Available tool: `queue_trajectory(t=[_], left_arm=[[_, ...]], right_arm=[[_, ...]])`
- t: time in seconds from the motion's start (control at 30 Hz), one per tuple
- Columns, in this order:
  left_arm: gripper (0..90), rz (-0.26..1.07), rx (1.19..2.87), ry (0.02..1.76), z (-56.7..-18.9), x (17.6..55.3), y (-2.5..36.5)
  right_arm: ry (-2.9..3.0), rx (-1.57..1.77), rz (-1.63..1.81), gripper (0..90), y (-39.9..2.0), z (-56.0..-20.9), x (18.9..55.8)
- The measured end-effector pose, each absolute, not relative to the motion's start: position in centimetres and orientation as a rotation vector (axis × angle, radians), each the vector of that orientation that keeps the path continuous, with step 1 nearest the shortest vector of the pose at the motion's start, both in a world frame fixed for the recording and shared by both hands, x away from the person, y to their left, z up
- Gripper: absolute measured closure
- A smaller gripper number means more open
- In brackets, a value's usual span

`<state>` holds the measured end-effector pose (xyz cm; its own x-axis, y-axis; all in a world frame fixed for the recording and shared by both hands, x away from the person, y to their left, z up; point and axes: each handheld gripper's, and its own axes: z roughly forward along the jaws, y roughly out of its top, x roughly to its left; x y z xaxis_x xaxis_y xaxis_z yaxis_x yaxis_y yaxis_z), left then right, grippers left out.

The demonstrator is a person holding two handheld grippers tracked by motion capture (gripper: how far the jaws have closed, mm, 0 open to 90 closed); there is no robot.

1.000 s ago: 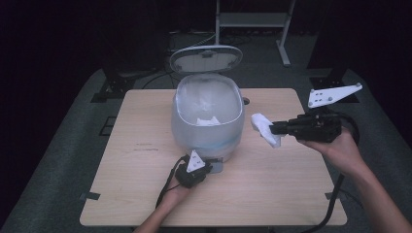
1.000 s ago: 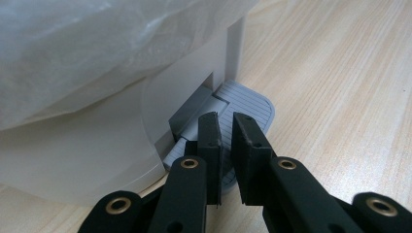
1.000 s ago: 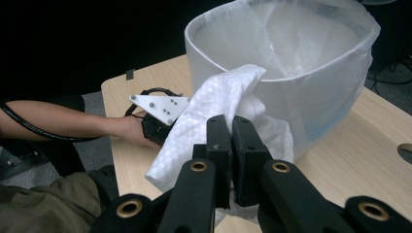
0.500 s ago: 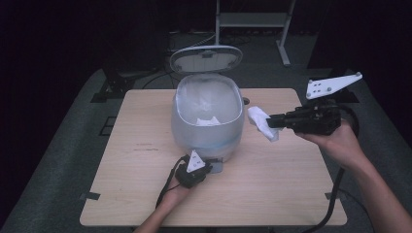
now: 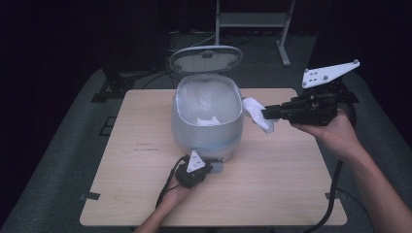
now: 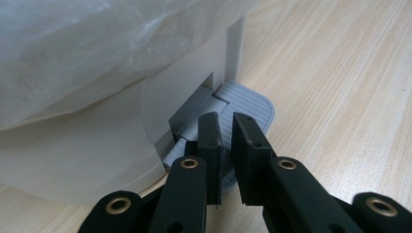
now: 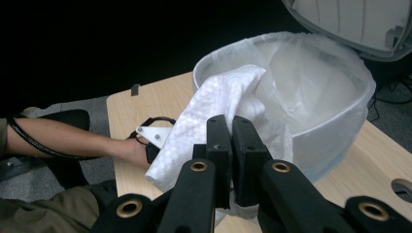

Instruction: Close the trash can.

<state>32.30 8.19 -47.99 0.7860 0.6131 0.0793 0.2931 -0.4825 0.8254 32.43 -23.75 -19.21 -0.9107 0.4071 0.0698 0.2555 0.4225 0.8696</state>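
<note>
From high up: white paper towel [image 5: 256,114] pinched tight in right gripper [image 5: 266,114], held at 3 o'clock just beside the bin [image 5: 207,119] with lid up. Along left gripper [image 6: 226,127]: jaws nearly together, nothing between, tips pressing grey pedal [image 6: 248,104] at the bin's foot. Along right gripper [image 7: 230,127]: towel [image 7: 214,114] clamped, bin rim at 1 o'clock.

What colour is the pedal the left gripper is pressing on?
Light grey with fine ribbed lines; the pedal shows best in the left gripper view, under the left gripper.

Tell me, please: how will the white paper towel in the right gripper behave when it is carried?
The paper towel is probably floppy: it droops in folds around the right gripper. It seems very light, hanging from one pinch. Its embossed surface likely resists slipping.
</note>
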Motion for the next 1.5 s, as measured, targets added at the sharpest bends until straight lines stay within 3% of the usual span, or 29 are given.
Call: queue_trajectory(t=[1.5], left_arm=[[82.3, 0.463, 2.101, 0.670, -48.0, 32.3, 8.2]], right_arm=[[2.551, 0.492, 1.472, 86.5, -18.8, -15.7, 34.9]])
